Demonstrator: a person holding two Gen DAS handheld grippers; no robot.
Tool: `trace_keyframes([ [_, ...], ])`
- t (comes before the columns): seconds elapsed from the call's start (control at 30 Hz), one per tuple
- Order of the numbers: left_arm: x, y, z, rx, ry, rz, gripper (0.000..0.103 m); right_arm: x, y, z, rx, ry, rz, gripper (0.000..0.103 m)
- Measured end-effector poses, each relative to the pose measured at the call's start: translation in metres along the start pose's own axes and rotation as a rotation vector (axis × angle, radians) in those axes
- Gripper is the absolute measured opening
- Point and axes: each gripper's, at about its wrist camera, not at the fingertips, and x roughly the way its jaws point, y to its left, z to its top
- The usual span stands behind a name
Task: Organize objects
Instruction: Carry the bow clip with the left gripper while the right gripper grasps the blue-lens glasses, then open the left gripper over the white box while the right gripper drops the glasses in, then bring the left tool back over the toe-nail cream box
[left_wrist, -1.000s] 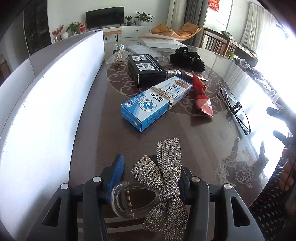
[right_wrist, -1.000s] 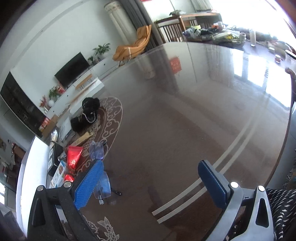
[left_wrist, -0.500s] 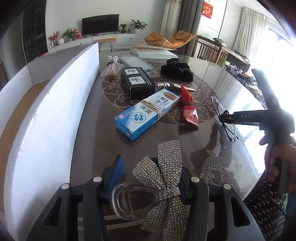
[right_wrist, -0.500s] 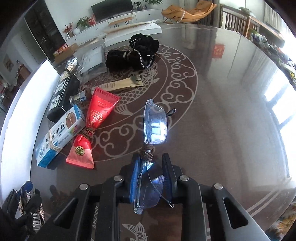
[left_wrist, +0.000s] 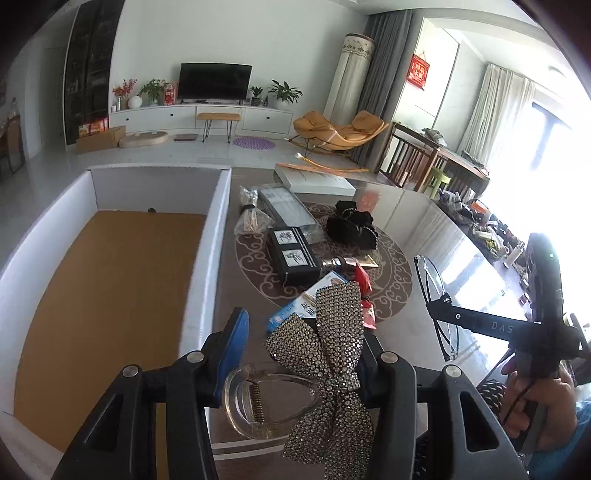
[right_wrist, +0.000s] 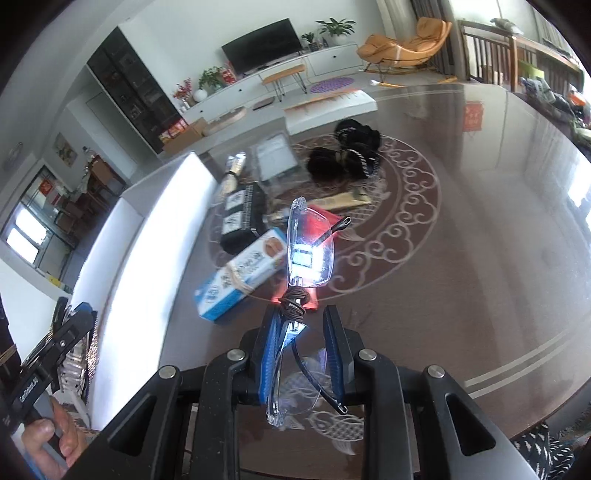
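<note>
Tabletop: white box holds nothing; left tongs pinch bow clip, right tongs pinch glasses

Two grippers, three boxes

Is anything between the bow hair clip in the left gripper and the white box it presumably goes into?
Nothing visible blocks it. The left gripper holds the bow hair clip just beside the white box; only the box's near wall lies between, and the brown floor inside looks bare.
</note>
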Motion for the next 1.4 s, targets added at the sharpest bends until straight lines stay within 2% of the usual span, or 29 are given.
trace_keyframes([
  [0.07, -0.011, 0.019, 0.007, -0.004, -0.011, 0.039, 0.049, -0.005, 0.029, 0.004, -0.034, -0.006, 0.056, 0.025],
  [0.17, -0.02, 0.054, 0.014, -0.007, -0.013, 0.135, 0.049, -0.006, 0.079, 0.013, -0.102, -0.002, 0.154, 0.025],
  [0.37, -0.03, 0.139, 0.003, -0.136, 0.024, 0.262, 0.049, 0.007, 0.184, 0.032, -0.237, 0.059, 0.35, 0.025],
  [0.5, -0.028, 0.177, -0.012, -0.2, 0.06, 0.316, 0.049, 0.036, 0.243, 0.032, -0.293, 0.134, 0.448, 0.025],
  [0.63, -0.02, 0.196, -0.024, -0.235, 0.102, 0.361, 0.051, 0.086, 0.274, 0.018, -0.302, 0.235, 0.492, 0.026],
  [0.67, -0.016, 0.198, -0.026, -0.24, 0.116, 0.378, 0.054, 0.096, 0.279, 0.013, -0.316, 0.246, 0.47, 0.028],
  [0.7, -0.013, 0.199, -0.028, -0.246, 0.122, 0.392, 0.066, 0.104, 0.282, 0.01, -0.324, 0.25, 0.436, 0.031],
  [0.77, -0.011, 0.196, -0.029, -0.261, 0.107, 0.4, 0.08, 0.109, 0.278, 0.006, -0.321, 0.236, 0.384, 0.053],
  [0.87, -0.014, 0.176, -0.027, -0.247, 0.058, 0.372, 0.08, 0.092, 0.251, 0.005, -0.334, 0.121, 0.3, 0.07],
  [0.9, -0.013, 0.164, -0.026, -0.235, 0.047, 0.348, 0.08, 0.083, 0.238, 0.005, -0.335, 0.075, 0.269, 0.073],
  [0.97, -0.011, 0.133, -0.02, -0.193, 0.036, 0.266, 0.08, 0.065, 0.205, 0.005, -0.314, 0.006, 0.202, 0.09],
  [1.07, -0.003, 0.07, -0.016, -0.097, 0.043, 0.101, 0.082, 0.054, 0.141, -0.003, -0.264, -0.05, 0.034, 0.093],
  [1.2, 0.026, -0.021, -0.03, 0.051, 0.103, -0.073, 0.094, 0.062, 0.046, -0.02, -0.176, -0.028, -0.222, 0.093],
  [1.3, 0.074, -0.065, -0.05, 0.101, 0.18, -0.096, 0.094, 0.062, -0.017, -0.029, -0.081, -0.026, -0.346, 0.093],
  [1.4, 0.12, -0.087, -0.071, 0.114, 0.241, -0.036, 0.094, 0.059, -0.064, -0.031, -0.001, -0.02, -0.452, 0.093],
])
